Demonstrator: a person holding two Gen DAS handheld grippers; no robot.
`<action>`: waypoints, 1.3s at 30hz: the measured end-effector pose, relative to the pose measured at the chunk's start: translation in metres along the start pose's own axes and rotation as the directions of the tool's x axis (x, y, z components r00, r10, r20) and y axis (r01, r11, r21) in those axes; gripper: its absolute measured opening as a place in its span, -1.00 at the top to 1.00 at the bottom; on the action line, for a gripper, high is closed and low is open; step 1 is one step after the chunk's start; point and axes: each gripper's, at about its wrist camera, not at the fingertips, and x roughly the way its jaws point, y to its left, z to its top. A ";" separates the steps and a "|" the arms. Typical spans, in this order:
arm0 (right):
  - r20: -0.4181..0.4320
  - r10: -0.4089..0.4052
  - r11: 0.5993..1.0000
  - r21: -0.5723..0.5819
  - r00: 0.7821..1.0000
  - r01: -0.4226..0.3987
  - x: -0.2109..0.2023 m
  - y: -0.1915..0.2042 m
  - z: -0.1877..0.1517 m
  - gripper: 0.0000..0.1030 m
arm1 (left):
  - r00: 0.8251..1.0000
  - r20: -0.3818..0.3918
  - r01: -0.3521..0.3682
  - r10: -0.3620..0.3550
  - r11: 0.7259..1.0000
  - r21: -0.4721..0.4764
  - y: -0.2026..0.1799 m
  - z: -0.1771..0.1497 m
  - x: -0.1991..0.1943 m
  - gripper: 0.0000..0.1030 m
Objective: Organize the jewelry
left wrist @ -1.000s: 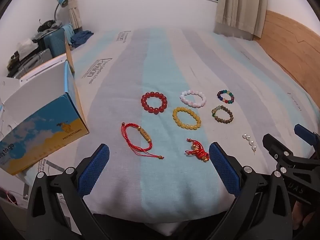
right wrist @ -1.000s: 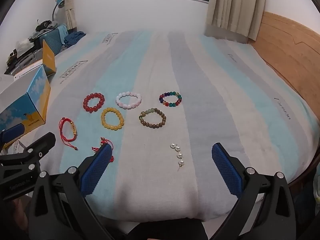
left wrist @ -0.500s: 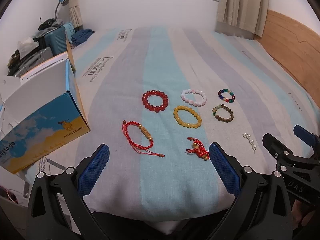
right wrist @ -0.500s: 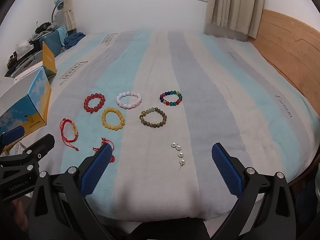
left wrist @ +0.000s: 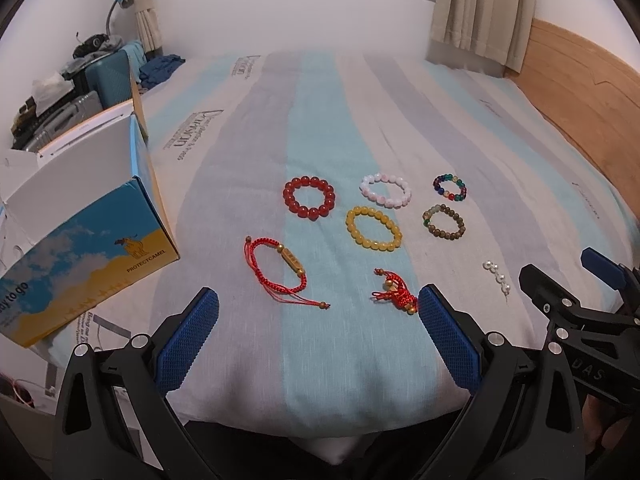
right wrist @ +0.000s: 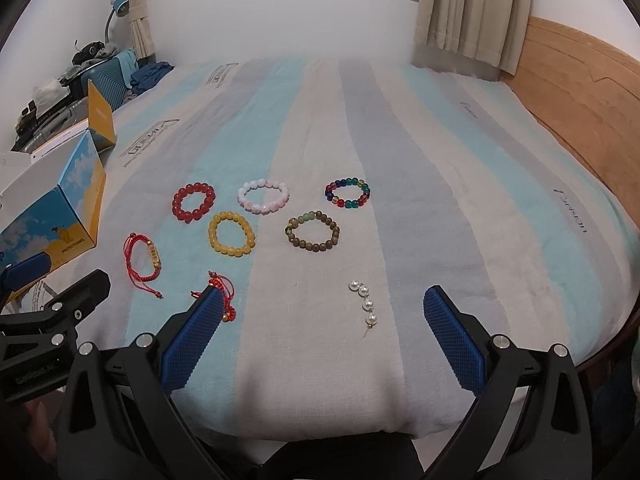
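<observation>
My left gripper (left wrist: 314, 312) and right gripper (right wrist: 320, 312) are both wide open and hold nothing. The bracelets (left wrist: 374, 227) lie on the bed right of the box (left wrist: 86, 268), which reads "PROTECTCAMEL".

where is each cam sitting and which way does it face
Left wrist: on the left claw at the bed's near edge, facing the far wall; between its open fingers lies the red cord bracelet; the right claw shows at the right.
Right wrist: on the right claw, same direction, further right; the pearl string lies between its open fingers; the left claw shows at the left.
Shared: the yellow bead bracelet and the blue box.
</observation>
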 end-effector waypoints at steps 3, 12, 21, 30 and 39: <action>-0.004 0.003 1.000 -0.005 1.000 -0.003 0.001 0.001 -0.001 -0.86 | 1.000 -0.003 0.003 -0.003 1.000 -0.002 0.001 0.000 0.000 -0.89; -0.005 0.009 1.000 -0.007 1.000 -0.009 0.001 0.003 -0.001 -0.86 | 1.000 -0.006 0.002 -0.002 1.000 0.003 0.000 0.000 0.001 -0.89; -0.010 0.010 1.000 -0.002 1.000 -0.010 0.001 0.001 0.000 -0.86 | 1.000 -0.008 0.001 -0.001 1.000 0.008 0.000 0.000 0.001 -0.89; -0.013 0.011 1.000 0.000 1.000 -0.011 0.002 0.000 0.000 -0.86 | 1.000 -0.011 0.003 -0.003 1.000 0.007 0.000 -0.001 0.002 -0.89; -0.014 0.009 1.000 0.000 1.000 -0.009 0.003 0.000 0.000 -0.86 | 1.000 -0.013 0.003 -0.003 1.000 0.006 0.000 -0.002 0.003 -0.89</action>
